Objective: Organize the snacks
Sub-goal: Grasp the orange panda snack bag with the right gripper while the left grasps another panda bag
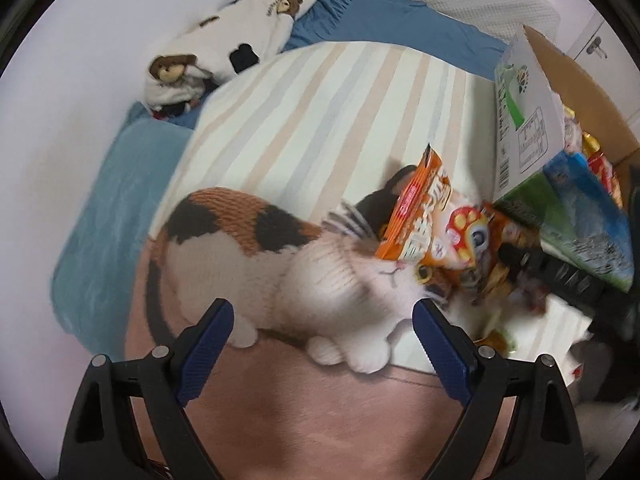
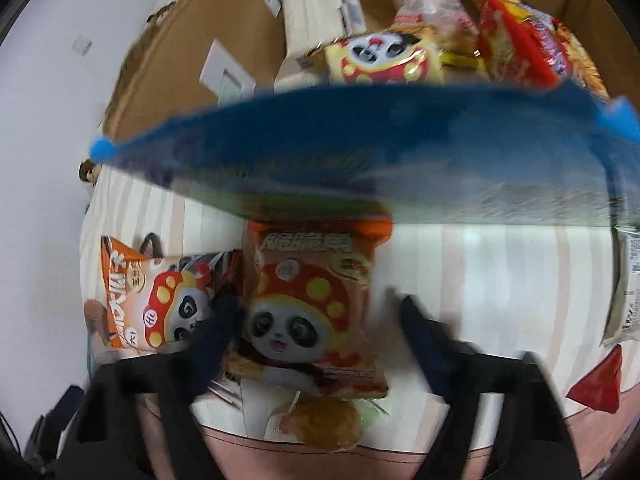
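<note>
- Nearest the right wrist camera, the right gripper (image 2: 316,320) points steeply down with its jaws parted around the panda snack packet (image 2: 308,300). The left finger looks to be at the packet's edge; the right finger stands clear of it. Blur hides finer contact.
- Just below that packet lies a wrapped bun (image 2: 324,424), overlapping its lower end. Before closing, centre the jaws on the panda packet's middle so the bun is not caught too.
- Beside it, on the left, a second orange packet (image 2: 140,300) lies on the striped blanket (image 2: 480,264). A red packet (image 2: 596,384) sits well apart on the right.
- Over the cat print (image 1: 280,260), the left gripper (image 1: 324,320) hangs wide open and empty, with nothing between its jaws.
- Beyond, a large blue bag (image 2: 360,152) leans across the cardboard box (image 2: 172,40), which already holds several snacks.
- My judgement: pinch gently across the packet's width, lift straight, and clear the blue bag's edge before lowering into the box.
</note>
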A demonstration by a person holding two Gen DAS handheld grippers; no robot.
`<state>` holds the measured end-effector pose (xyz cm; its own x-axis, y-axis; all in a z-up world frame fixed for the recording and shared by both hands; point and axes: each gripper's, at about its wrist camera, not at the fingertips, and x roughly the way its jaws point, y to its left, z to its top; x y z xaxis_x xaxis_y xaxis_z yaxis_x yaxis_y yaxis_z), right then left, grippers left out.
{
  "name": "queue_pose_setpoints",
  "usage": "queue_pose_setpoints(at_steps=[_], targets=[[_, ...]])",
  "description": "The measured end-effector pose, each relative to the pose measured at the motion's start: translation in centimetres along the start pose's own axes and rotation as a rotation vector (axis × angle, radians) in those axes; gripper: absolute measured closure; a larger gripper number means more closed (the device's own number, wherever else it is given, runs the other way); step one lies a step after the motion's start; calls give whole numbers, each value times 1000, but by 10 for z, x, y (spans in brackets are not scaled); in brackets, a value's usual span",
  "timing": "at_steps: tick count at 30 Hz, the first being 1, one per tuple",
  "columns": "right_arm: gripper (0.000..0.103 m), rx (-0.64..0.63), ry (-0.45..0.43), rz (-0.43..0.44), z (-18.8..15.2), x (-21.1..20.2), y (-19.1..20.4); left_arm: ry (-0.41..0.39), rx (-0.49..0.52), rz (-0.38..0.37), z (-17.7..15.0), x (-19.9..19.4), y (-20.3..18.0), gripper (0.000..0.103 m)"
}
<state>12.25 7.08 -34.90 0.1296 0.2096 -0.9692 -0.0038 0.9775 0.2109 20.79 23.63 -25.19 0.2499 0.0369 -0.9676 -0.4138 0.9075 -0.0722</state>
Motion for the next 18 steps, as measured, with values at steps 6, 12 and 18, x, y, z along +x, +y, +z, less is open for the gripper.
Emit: queue_pose_setpoints(at_steps=[6,12,18], targets=[[47,-28,40,-35,-28,-4,-21,35,-5,-106,19,5,-18,11],[46,12,56,-49,-51,-17,-56,106,100,-119,43,33,-62,11],[22,37,61,-21,-48,-12,-61,187,216,-113,52,72,-98,11]])
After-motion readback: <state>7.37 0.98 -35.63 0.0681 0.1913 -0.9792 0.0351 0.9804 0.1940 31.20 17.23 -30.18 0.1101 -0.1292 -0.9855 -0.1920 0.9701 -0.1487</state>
